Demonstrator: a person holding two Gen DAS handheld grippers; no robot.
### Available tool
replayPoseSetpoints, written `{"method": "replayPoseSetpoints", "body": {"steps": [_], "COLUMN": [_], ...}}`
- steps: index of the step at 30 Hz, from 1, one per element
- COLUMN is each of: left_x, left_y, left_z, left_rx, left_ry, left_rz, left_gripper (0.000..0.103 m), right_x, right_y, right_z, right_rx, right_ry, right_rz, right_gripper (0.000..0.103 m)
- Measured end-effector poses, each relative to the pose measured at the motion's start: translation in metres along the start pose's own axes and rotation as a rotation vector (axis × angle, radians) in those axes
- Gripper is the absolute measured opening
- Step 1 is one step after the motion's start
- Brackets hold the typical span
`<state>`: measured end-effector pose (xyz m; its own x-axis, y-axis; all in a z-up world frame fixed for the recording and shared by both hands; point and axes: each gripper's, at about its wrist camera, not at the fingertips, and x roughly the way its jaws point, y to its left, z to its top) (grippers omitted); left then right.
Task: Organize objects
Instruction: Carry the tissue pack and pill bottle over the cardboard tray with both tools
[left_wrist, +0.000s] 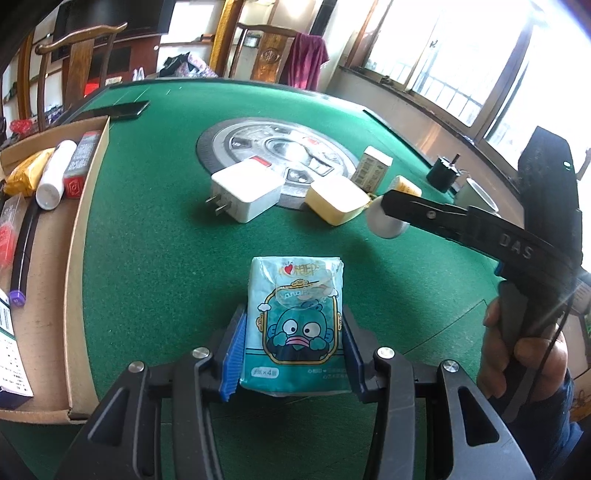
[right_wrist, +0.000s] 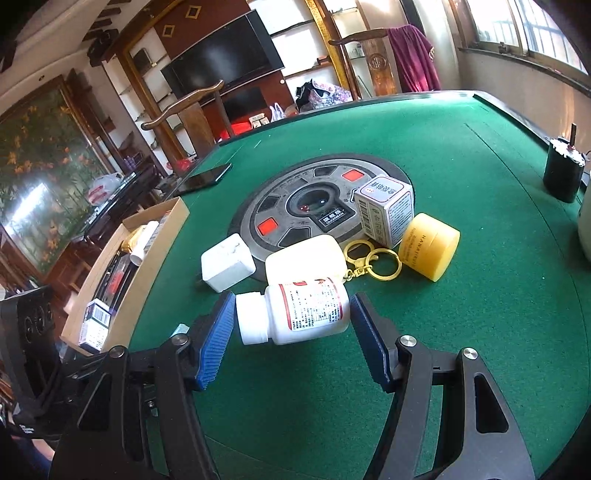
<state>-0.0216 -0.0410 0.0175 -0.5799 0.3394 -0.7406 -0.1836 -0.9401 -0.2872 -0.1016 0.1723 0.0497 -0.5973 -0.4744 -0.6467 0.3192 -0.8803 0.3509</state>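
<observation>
Left gripper: blue-padded fingers clamped on both long sides of a teal tissue pack printed with a cartoon fish face; the pack's far end points out over the green table.

Right gripper: fingers set either side of a white pill bottle that lies on its side, cap toward the left finger. Whether the pads press on it or it simply lies on the felt cannot be told. In the left wrist view only the bottle's cap shows at the tip of the right gripper's black fingers, with a person's hand on the handle.

Just beyond the bottle:
- white charger, prongs visible in the left wrist view;
- cream rounded case, touching the bottle's far side;
- gold key rings on a clasp, between the case and the jar;
- yellow jar, on its side;
- small grey printed box, upright on the round centre panel of the table.

Left edge of the table: cardboard tray containing a white tube, a red-ended box, a yellow packet and a dark pen with a purple end.

Farther off: black phone lying flat beyond the tray; black cylinder near the right edge.
</observation>
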Motion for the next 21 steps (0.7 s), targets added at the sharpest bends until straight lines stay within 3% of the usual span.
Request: {"method": "replayPoseSetpoints", "body": {"steps": [10, 16, 21], "left_x": [-0.028, -0.085, -0.125], "left_y": [-0.002, 0.011, 0.044], "left_z": [-0.005, -0.007, -0.008], "left_rx": [0.006, -0.027, -0.1], "left_ry": [-0.097, -0.19, -0.25], "left_rz": [-0.004, 0.011, 0.046], "left_gripper": [0.046, 0.046, 0.046], "right_x": [-0.013, -0.022, -0.029], "right_y": [-0.001, 0.001, 0.028], "right_z": [0.002, 0.0, -0.008], "right_rx": [-0.01, 0.005, 0.008], "right_ry": [-0.07, -0.1, -0.1], "right_rz": [-0.031, -0.03, 0.043], "right_gripper": [0.064, 0.064, 0.064]}}
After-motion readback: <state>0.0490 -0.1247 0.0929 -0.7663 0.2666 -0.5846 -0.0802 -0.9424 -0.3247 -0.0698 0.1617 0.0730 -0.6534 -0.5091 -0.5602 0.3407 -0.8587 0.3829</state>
